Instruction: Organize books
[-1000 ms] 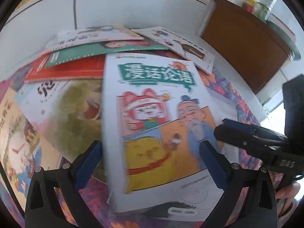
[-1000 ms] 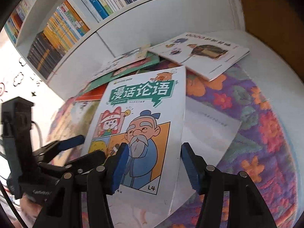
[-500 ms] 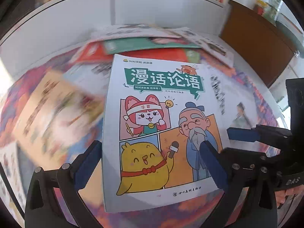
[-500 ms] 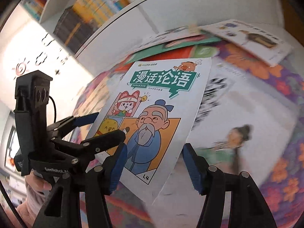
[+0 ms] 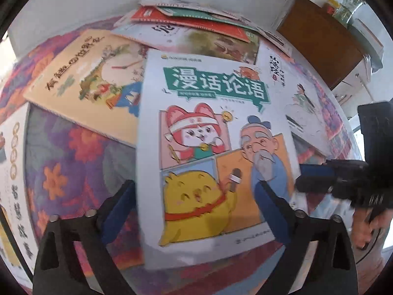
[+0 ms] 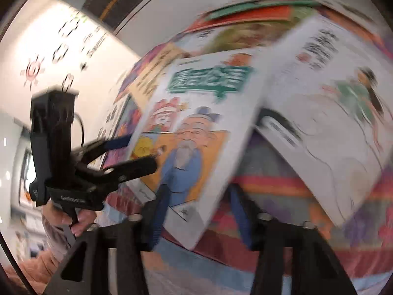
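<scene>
surface: floral tablecloth (image 5: 73, 152), purple with orange flowers
on it: yellow picture book (image 5: 83, 83), white green-figure book (image 5: 304, 103), a messy book pile (image 5: 196, 24) at the back

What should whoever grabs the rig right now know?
Left tool: open, straddling the comic's left edge.
Right tool: open, at the comic's right corner.
Comic: tilted, apparently raised off the cloth; no firm grip evident.
Others lie loose: yellow book, white book, pile at the back.
Done: nothing visibly sorted.
Left: place the comic, gather the rest.
</scene>
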### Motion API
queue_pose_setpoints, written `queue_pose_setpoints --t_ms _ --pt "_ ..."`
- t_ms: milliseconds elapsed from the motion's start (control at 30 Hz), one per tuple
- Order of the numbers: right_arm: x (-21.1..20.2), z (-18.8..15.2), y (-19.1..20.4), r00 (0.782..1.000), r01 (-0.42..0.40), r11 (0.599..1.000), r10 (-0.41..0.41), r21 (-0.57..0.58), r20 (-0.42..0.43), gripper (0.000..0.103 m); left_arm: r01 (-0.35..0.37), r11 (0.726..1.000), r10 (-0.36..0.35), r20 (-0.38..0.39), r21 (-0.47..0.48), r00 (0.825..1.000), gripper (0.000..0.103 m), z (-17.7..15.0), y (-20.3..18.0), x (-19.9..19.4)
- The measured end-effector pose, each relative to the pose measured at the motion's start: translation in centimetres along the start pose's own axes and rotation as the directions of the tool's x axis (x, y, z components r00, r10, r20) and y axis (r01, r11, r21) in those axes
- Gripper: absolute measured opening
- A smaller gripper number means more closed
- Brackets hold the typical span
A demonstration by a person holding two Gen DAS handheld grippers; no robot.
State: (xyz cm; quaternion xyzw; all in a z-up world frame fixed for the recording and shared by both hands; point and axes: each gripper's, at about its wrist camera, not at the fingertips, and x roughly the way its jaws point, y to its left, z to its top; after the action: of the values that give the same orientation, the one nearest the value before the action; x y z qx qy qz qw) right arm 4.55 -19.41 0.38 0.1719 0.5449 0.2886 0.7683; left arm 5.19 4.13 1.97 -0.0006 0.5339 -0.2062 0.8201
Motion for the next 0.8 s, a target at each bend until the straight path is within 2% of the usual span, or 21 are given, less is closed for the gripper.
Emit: queue_pose_setpoints --t_ms 67,133,233,433,500,600,633,733,800 --pt "0.0 0.7 -1.4 0.998 -0.07 0.996 0.07 0.059 -0.003 0.029 -0.012 1.0 0.012 -0.001 0.008 1.0 0.082 0.4 0.2 0.1" --pt "0.4 1.4 -2.3 0.993 -0.118 0.988 0.118 0.104 0.003 0.027 0.005 1.0 -0.005 -0.006 0.0 1.0 0.079 1.0 0.7 0.2" --pt "0.8 2.0 -2.3 0.992 -0.129 0.985 0.129 0.11 0.011 0.027 0.024 1.0 -0.024 -0.008 -0.01 1.0 0.074 1.8 1.3 0.4" --pt "1.4 3.3 -2.3 0.992 -0.128 0.985 0.125 0.119 0.026 0.024 0.063 0.996 -0.063 -0.003 -0.065 0.998 0.062 2.2 2.5 0.3" --pt "2.2 3.7 -2.2 0.992 -0.128 0.983 0.124 0.128 0.037 0.024 0.07 0.994 -0.07 0.003 -0.083 0.998 0.052 2.1 3.0 0.1" --pt "2.1 4.0 -2.7 0.993 -0.119 0.984 0.114 0.134 0.041 0.023 0.115 0.976 -0.115 0.01 -0.183 0.993 0.038 2.0 4.9 -0.2" --pt "2.1 4.1 -2.6 0.994 -0.103 0.985 0.097 0.14 0.046 0.019 0.121 0.971 -0.122 0.006 -0.208 0.992 0.037 2.1 5.2 -0.2" --pt "2.0 4.1 -2.4 0.995 -0.092 0.977 0.085 0.191 0.045 0.02 0.069 0.982 -0.075 -0.027 -0.178 0.997 0.036 2.4 4.1 -0.5" --pt "1.6 4.2 -1.5 0.999 -0.044 0.982 0.037 0.184 0.037 0.02 0.049 0.987 -0.053 -0.026 -0.152 0.998 0.035 2.5 3.4 -1.0"
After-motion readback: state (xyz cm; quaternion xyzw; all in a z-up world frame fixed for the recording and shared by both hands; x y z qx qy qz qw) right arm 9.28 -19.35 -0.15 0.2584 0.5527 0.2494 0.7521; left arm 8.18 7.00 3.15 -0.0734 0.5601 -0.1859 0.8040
